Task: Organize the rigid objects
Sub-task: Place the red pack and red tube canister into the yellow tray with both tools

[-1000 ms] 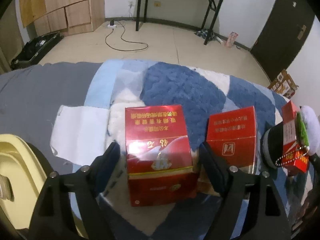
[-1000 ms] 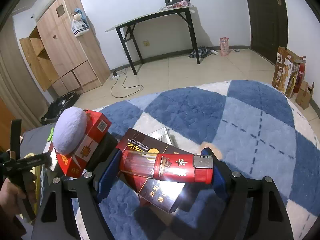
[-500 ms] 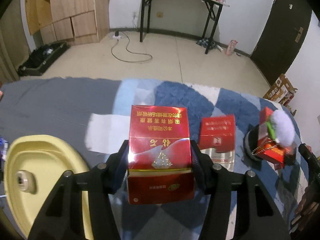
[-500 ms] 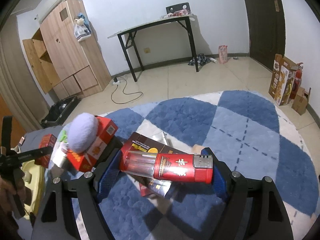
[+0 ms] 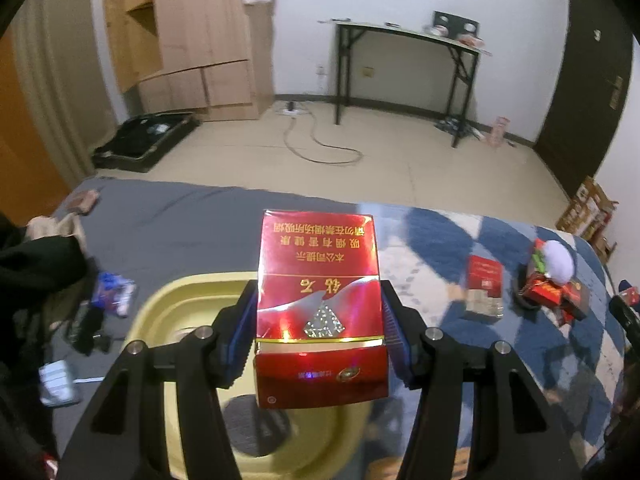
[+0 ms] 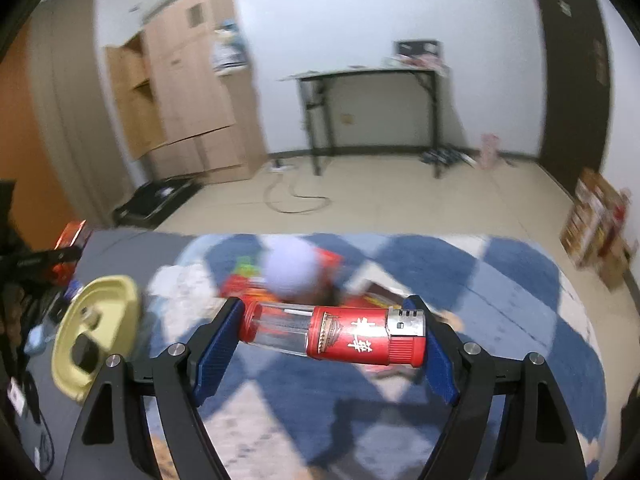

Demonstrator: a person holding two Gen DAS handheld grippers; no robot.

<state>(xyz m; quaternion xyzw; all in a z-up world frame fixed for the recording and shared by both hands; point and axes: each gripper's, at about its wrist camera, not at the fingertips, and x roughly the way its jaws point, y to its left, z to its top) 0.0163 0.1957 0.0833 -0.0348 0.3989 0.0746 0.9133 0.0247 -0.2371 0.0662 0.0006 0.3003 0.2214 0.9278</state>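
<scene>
- My left gripper (image 5: 318,332) is clenched on a red cigarette pack (image 5: 320,312): the blue pads of both fingers (image 5: 240,344) press on its two long sides, and its gold lettering reads upside down from my wrist camera.
- These fingers have just been closing, with the pack between them, and now they grip it firmly.
- The pack hangs clear of the bed, above the near rim of a pale yellow basin (image 5: 188,292) that lies on the grey sheet (image 5: 180,216).
- My right gripper (image 6: 334,344) grasps a red lighter (image 6: 334,334) crosswise, one finger on each end; its clear tank points left and its metal cap right.
- The lighter is lifted above the blue-and-white checked blanket (image 6: 460,272).
- From the left camera, a second red pack (image 5: 485,290) lies on the blanket well to the right of the held pack.
- Further right sits a cluster of red boxes with a white plush ball (image 5: 558,266) on top; the same cluster is blurred in the right camera, just behind the lighter.
- In the right view the basin lies at the left, tilted in the picture, with a small object inside that I cannot make out.
- Dark clothes and small clutter (image 5: 100,308) lie on the sheet left of the basin.
</scene>
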